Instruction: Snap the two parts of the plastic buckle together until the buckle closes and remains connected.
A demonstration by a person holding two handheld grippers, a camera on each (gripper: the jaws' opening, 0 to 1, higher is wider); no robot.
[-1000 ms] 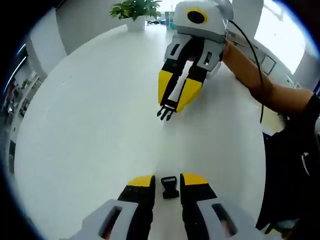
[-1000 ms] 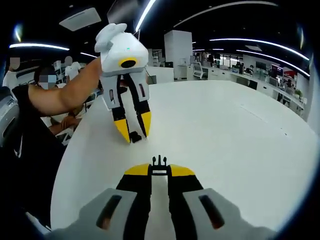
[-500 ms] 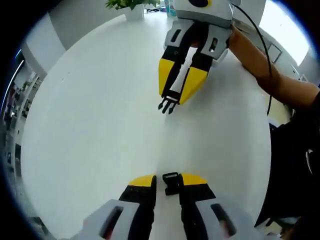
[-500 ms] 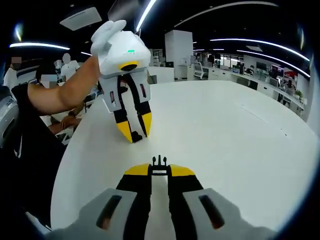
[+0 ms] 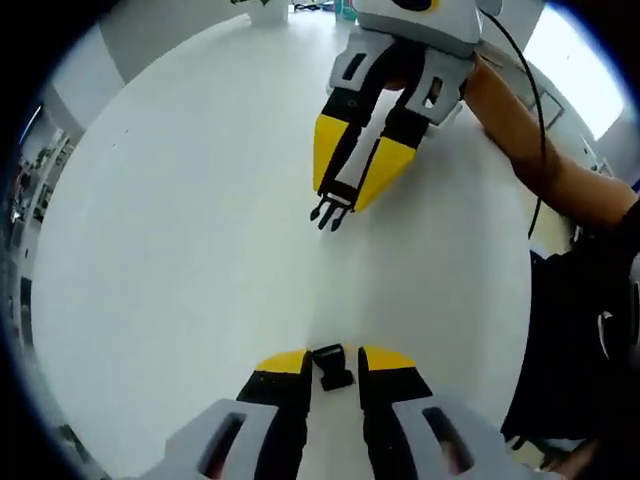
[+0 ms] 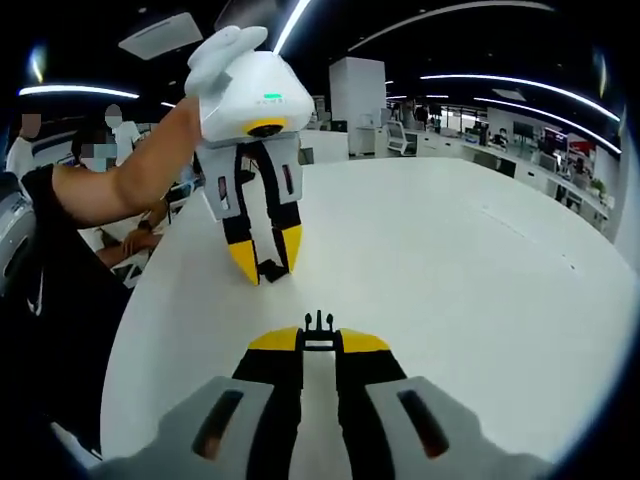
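Left gripper view: I count two buckle halves, one per gripper, well apart.
My left gripper (image 5: 333, 362) pinches the socket half (image 5: 333, 367); right gripper (image 5: 337, 192) pinches the pronged half (image 5: 330, 211) over the white table (image 5: 180, 220).

Open office: white table (image 6: 480, 270), ceiling light strips (image 6: 500, 78).

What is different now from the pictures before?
Not much. The left gripper tipped a little and kept facing the right gripper. Nothing was grabbed or dropped: the left one still holds the socket half, the right one still holds the pronged half. The halves stay apart above the white table.
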